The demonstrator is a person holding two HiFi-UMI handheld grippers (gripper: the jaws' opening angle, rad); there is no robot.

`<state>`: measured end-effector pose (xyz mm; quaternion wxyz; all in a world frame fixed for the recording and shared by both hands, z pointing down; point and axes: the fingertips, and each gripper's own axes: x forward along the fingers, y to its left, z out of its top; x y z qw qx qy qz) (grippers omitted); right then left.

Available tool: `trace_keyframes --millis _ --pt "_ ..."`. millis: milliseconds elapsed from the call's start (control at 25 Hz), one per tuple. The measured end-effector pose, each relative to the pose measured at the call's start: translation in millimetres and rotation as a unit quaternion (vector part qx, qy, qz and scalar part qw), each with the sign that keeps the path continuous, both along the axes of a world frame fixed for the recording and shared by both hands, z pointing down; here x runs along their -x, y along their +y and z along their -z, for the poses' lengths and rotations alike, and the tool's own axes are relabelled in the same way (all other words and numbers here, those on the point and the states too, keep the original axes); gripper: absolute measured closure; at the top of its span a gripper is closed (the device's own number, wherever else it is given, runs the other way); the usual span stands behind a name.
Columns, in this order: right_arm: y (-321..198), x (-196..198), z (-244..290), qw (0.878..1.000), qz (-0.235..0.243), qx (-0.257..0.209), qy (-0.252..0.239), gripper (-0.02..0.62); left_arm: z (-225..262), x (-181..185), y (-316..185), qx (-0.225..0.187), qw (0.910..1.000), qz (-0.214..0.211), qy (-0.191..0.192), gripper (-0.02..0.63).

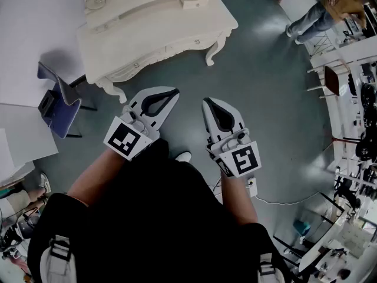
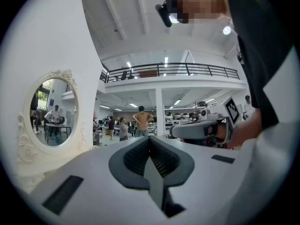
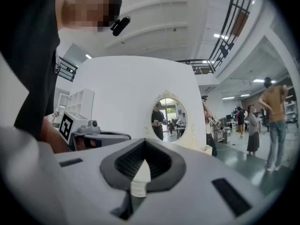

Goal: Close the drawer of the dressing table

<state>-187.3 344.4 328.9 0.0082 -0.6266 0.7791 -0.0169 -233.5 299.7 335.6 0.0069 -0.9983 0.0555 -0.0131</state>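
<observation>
left gripper (image 1: 174, 91): level, closed, empty | right gripper (image 1: 206, 102): level, closed, empty | dressing table (image 1: 147, 31): ahead, apart

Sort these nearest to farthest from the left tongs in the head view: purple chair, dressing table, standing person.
1. dressing table, just ahead of the left tongs
2. purple chair, to the left
3. standing person, far top right

One cream dressing table (image 1: 159, 22), with two drawer knobs (image 1: 136, 65) on its front and two curved legs (image 1: 213, 53) in sight. One oval mirror (image 2: 54, 110). One blue chair (image 1: 59, 102). Two grippers, the left gripper (image 1: 169, 94) and the right gripper (image 1: 210, 105), each bearing one marker cube (image 1: 125, 140). One bystander (image 1: 321, 13) in the head view
</observation>
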Motion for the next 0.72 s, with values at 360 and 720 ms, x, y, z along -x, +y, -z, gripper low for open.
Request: trace_keyframes --millis 360,720 --pt "50 4 -8 1.000 0.005 0.005 -0.019 0.594 -6 15 56 0.008 0.9998 0.018 -0.003 0.614" --pt "10 1 -13 1.000 0.004 0.016 -0.022 0.594 -6 13 19 -0.006 0.9998 0.013 -0.013 0.614"
